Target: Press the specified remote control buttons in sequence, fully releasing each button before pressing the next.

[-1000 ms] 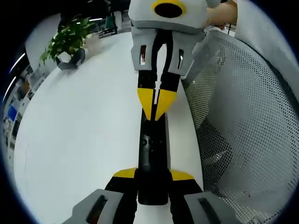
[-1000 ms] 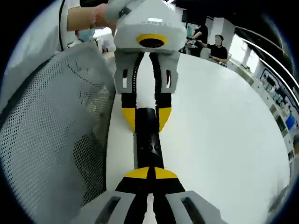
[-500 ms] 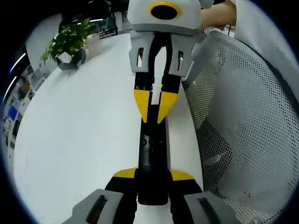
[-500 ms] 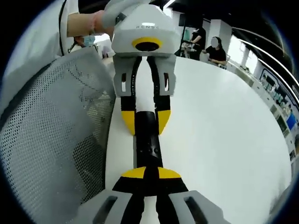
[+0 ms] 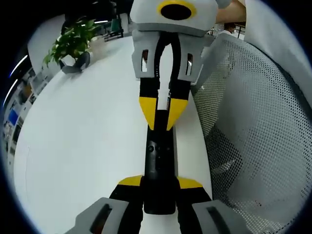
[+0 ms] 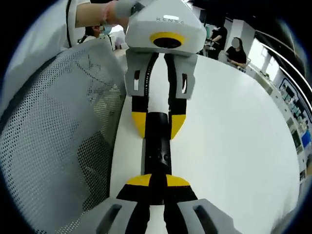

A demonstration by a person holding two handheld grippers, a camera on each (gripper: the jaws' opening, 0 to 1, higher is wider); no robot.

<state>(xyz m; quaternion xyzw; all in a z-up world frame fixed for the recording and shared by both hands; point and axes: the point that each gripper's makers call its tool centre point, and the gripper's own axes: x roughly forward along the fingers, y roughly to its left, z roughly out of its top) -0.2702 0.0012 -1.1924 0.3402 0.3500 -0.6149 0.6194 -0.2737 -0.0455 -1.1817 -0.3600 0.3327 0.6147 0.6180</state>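
1. Left gripper view, own claw: the left claw [image 5: 160, 184] rises from the bottom edge, its yellow-tipped jaws clamped on either side of the near end of the black remote control [image 5: 159, 161].
2. Left gripper view, task item: the remote control lies lengthwise on the white surface [image 5: 87, 126], close to that surface's right-hand edge, small buttons visible near its middle.
3. Left gripper view, opposing claw: the right claw [image 5: 162, 113] reaches in from the top, pointed tips just parted, at the far end of the remote; whether they touch it cannot be told.
4. Left gripper view, surroundings: a mesh chair back [image 5: 253, 131] stands just beyond the surface's edge on the right; broad bare surface lies to the left, with a potted plant [image 5: 72, 41] far off.
5. Right gripper view, own claw: the right claw [image 6: 157, 181] shows its yellow tips nearly together over the remote control [image 6: 158, 146], a dark slit between them.
6. Right gripper view, opposing claw: the left claw [image 6: 158, 124] grips the remote's far end between its jaws; a hand [image 6: 97, 12] holds it above.
7. Right gripper view, surroundings: the mesh chair back [image 6: 58, 126] crowds the left; open surface [image 6: 234, 141] extends right, with seated people [image 6: 238, 48] beyond.
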